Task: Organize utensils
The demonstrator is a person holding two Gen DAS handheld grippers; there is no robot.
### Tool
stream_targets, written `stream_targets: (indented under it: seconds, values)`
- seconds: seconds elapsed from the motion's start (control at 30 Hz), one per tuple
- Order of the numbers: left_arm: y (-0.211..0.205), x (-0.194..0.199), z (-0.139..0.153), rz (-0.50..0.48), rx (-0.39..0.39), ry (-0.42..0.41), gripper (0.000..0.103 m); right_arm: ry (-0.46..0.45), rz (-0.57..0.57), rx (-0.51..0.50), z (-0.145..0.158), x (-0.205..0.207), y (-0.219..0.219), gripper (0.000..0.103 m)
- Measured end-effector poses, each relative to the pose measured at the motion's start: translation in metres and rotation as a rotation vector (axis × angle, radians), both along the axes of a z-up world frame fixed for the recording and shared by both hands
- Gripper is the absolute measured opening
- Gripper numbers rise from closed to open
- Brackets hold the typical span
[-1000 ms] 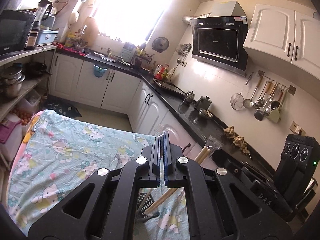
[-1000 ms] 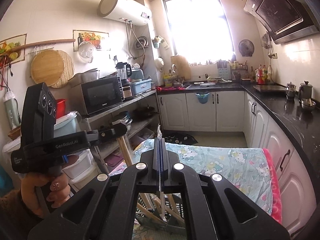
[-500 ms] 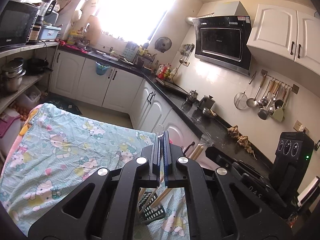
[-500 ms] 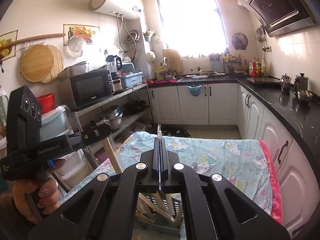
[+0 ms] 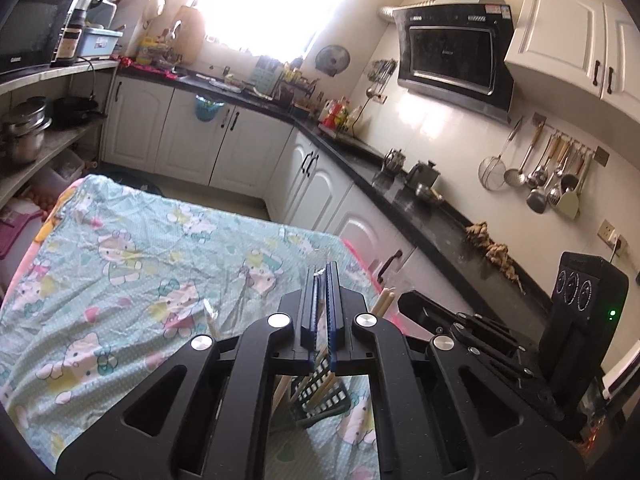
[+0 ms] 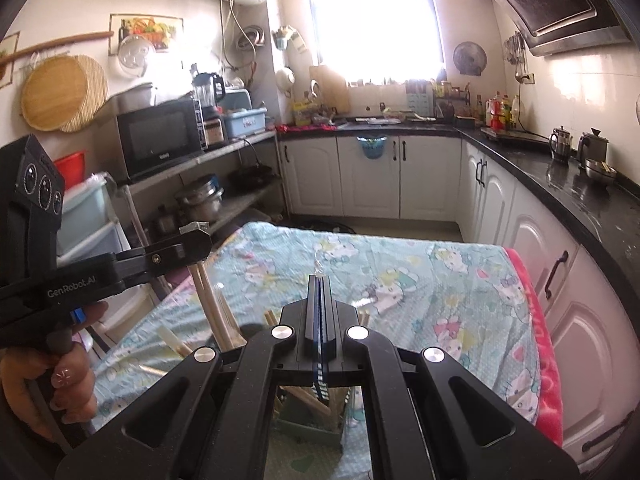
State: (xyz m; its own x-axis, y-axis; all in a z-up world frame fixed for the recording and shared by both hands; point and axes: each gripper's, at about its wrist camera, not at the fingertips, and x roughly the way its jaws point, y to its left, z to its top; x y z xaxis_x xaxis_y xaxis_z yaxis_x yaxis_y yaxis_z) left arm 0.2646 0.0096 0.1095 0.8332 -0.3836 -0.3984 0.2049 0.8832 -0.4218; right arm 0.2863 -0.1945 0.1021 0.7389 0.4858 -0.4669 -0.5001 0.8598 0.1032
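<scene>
My left gripper is shut on a thin clear plastic wrapper that pokes out past its tips. My right gripper is shut on a similar clear wrapper. Both hang above a dark green slotted utensil holder on the table, which also shows in the right wrist view. Several wooden chopsticks stand in it. The left gripper's body shows in the right wrist view over the holder's left side, with chopsticks below its tips. The right gripper's body shows in the left wrist view.
The table wears a light blue cartoon-print cloth with a pink edge. A black counter with kettles and white cabinets runs along the right. Shelves with a microwave and pots stand on the left.
Both grippers have moved down and forward toward the holder. The left view has swung to the left, and the wrapped chopsticks have sunk lower relative to it. Both stay shut.
</scene>
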Motion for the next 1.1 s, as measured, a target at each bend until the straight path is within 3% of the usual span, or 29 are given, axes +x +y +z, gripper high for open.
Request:
stream_targets:
  seconds: [0.13, 0.23, 0.33, 0.53, 0.73, 0.8, 0.87, 1.1]
  values:
    - [-0.001, -0.001, -0.006, 0.004, 0.021, 0.018, 0.001, 0.017, -0.019, -0.017, -0.008, -0.001, -0.002, 0.003]
    - [0.001, -0.004, -0.007, 0.012, 0.026, 0.023, 0.016, 0.022, -0.032, -0.019, -0.01, -0.004, -0.004, 0.019]
    - [0.004, -0.007, -0.008, 0.02, 0.029, 0.026, 0.019, 0.017, -0.037, -0.026, -0.011, -0.007, -0.007, 0.022]
    - [0.011, -0.022, 0.0, 0.04, 0.013, 0.004, 0.039, -0.009, -0.051, -0.032, -0.007, -0.017, -0.012, 0.038]
    - [0.012, -0.042, 0.011, 0.039, 0.019, -0.021, 0.069, -0.029, -0.054, -0.034, -0.004, -0.032, -0.02, 0.049]
    - [0.012, -0.049, 0.012, 0.034, 0.021, -0.029, 0.086, -0.034, -0.053, -0.035, -0.003, -0.036, -0.021, 0.051]
    - [0.014, -0.056, 0.011, 0.037, 0.023, -0.031, 0.092, -0.044, -0.054, -0.038, -0.001, -0.043, -0.023, 0.055]
    - [0.018, -0.076, 0.007, 0.052, 0.03, -0.026, 0.092, -0.069, -0.041, -0.045, 0.001, -0.063, -0.026, 0.06]
